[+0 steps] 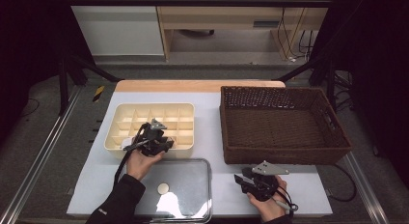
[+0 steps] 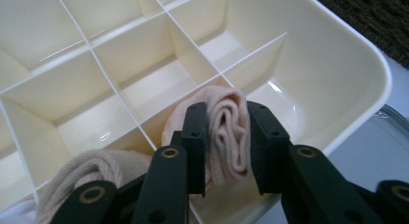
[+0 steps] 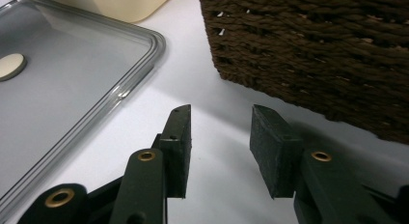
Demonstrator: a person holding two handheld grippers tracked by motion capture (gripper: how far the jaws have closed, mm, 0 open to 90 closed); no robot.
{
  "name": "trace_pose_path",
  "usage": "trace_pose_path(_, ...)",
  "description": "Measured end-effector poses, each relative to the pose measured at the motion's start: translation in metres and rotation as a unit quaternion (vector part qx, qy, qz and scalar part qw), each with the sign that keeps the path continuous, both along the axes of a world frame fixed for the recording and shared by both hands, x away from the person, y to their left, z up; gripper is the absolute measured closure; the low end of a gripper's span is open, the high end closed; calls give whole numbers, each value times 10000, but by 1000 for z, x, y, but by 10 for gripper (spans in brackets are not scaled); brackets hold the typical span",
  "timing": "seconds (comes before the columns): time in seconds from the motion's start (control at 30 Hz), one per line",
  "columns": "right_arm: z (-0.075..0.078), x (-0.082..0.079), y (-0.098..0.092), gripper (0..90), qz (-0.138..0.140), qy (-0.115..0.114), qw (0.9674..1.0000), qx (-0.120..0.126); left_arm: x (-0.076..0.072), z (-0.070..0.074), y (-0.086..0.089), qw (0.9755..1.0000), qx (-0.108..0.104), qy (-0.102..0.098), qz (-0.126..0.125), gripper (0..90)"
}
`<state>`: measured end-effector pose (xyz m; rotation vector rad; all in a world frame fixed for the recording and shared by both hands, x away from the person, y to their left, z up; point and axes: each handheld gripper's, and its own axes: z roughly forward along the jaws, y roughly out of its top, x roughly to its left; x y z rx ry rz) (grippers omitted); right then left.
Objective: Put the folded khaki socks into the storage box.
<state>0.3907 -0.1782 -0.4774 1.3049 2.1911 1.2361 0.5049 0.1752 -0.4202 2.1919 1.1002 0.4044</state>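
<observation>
The left tongs (image 2: 226, 151) stand in the lower middle of the left gripper view with a rolled beige sock (image 2: 230, 132) between their 2 jaws; the pads lie against the roll on both sides, so they look closed on it, gripping across the fold so the roll keeps its shape. The sock sits in a compartment at the near right corner of the cream divided tray (image 2: 337, 79), low between the thin white dividers, which suggests it is being seated in or drawn out of that cell; which of the 2 I cannot tell. A 2nd beige sock (image 2: 91, 168) lies in the next cell, at the lower left of that frame, so each roll has its own slot. In the high view the tray (image 1: 185, 108) is left of centre on the white desk (image 1: 212, 122), with the left tongs (image 1: 153, 137) over its near edge, the hand coming up from the bottom. The clear lid (image 1: 193, 185) lies flat on the desk just below the tray, off so the cells are reachable. The dark wicker basket (image 1: 284, 156) takes the right half of the frame and looks empty. The right tongs (image 1: 248, 178) rest low near the basket's front wall; in the right gripper view they (image 3: 219, 137) are parted with bare desk between them, holding nothing, apparently parked out of the way
</observation>
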Motion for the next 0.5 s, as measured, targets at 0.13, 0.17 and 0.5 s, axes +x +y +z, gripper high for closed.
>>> trace_pose_path(0.13, 1, 1, 4, 602, 72, -5, 10000, 67, -5, 6, 3, 9996, -175, -209, 38, 639)
trace_pose_path(0.17, 1, 1, 5, 609, 84, 16, 9999, 100, -8, 9, 4, 9994, -271, -237, 15, 628)
trace_pose_path(0.5, 5, 3, 17, 597, 221, -28, 9994, 283, -44, 33, 33, 9934, -827, -780, -133, 554)
